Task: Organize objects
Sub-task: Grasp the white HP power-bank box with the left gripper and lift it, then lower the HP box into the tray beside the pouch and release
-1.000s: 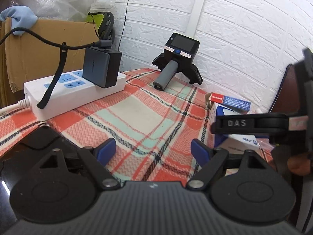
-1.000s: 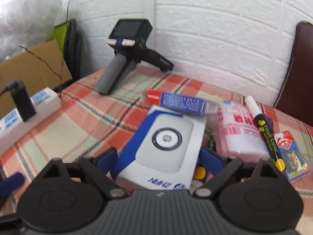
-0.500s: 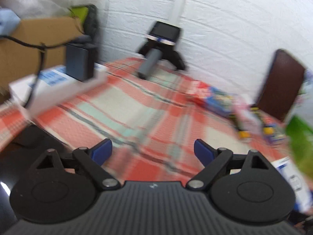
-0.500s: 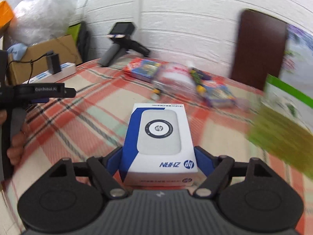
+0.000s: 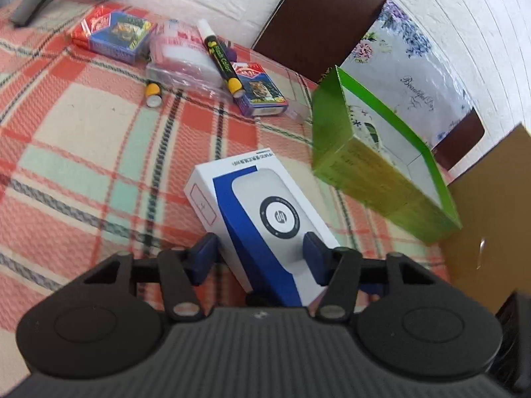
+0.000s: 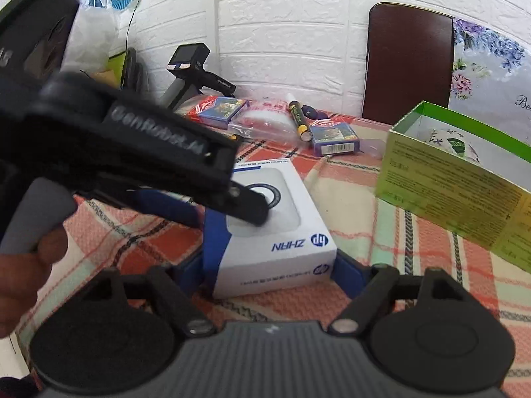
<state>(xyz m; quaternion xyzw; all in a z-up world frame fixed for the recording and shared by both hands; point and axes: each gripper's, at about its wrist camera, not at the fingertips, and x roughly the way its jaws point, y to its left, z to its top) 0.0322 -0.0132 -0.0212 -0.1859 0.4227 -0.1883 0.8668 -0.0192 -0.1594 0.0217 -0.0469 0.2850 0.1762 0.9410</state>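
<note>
A white and blue HP box lies on the plaid tablecloth. My right gripper is shut on its near end, one blue pad on each side. My left gripper is open and hovers over the box from above, its right fingertip over the box top and its left one beside the box. In the right wrist view the left gripper's black body crosses over the box. An open green box stands just right of it.
Beyond the box lie two card packs, a plastic-wrapped pack, a marker and a small battery. A spare handheld gripper rests by the white brick wall. A brown chair back stands behind the table.
My right gripper has carried the HP box from the pile toward the green box. My left gripper has swung right from the power-strip side and now hangs over the box.
</note>
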